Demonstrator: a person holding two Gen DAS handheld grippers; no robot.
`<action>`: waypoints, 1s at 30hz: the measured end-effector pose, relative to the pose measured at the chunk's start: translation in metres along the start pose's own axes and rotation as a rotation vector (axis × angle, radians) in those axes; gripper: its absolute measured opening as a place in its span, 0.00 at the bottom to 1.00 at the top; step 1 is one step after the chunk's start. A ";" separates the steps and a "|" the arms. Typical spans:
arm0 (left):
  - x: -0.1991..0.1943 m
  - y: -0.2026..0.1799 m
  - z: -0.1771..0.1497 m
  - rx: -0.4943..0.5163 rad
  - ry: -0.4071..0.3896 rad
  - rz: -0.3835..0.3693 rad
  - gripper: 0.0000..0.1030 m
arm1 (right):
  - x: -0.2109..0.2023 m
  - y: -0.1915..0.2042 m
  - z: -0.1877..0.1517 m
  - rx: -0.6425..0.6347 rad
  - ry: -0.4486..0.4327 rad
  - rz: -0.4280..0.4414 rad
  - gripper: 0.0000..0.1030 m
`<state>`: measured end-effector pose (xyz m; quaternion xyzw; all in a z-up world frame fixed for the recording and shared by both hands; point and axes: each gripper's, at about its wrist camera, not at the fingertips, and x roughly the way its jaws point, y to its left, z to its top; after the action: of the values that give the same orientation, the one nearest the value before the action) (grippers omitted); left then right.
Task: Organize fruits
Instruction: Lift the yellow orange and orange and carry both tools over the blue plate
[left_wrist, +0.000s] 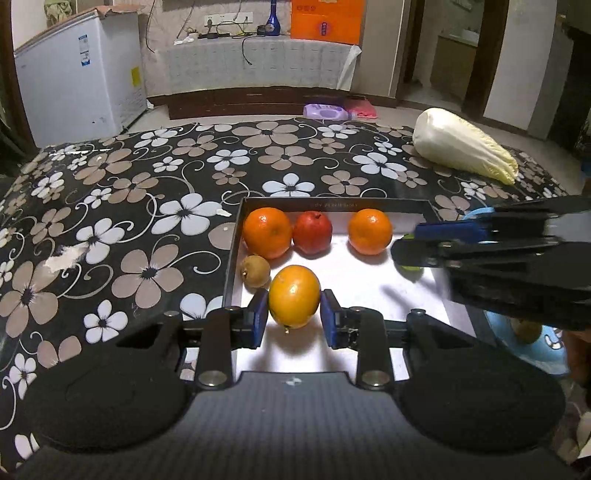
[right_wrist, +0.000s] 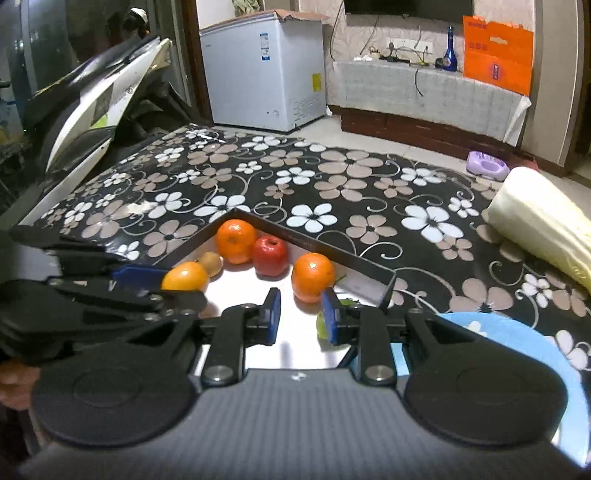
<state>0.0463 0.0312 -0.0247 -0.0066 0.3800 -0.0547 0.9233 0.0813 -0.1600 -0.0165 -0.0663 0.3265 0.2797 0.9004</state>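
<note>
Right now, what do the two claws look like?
Both look the same. The left claw and right claw each have two blue pads on black jointed metal bars with silver bolts. Behind them sit two black round discs and a grey ribbed body with a small white mark. No cables or sleeves show.

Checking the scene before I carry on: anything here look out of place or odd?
Yes: a napa cabbage lies alone on the floral tablecloth, well outside the box with the fruit. Nothing looks spilled.
</note>
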 end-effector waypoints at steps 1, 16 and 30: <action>-0.001 0.001 0.000 -0.001 -0.001 -0.008 0.34 | 0.005 0.001 0.001 -0.003 0.004 -0.018 0.27; -0.013 0.009 -0.007 0.011 -0.002 -0.070 0.34 | 0.056 0.024 0.016 -0.041 0.091 -0.124 0.40; -0.019 -0.005 -0.002 0.038 -0.017 -0.054 0.34 | 0.010 0.015 0.023 0.091 -0.023 0.051 0.35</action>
<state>0.0315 0.0287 -0.0127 0.0003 0.3709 -0.0870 0.9246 0.0921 -0.1363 -0.0044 -0.0139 0.3300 0.2881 0.8989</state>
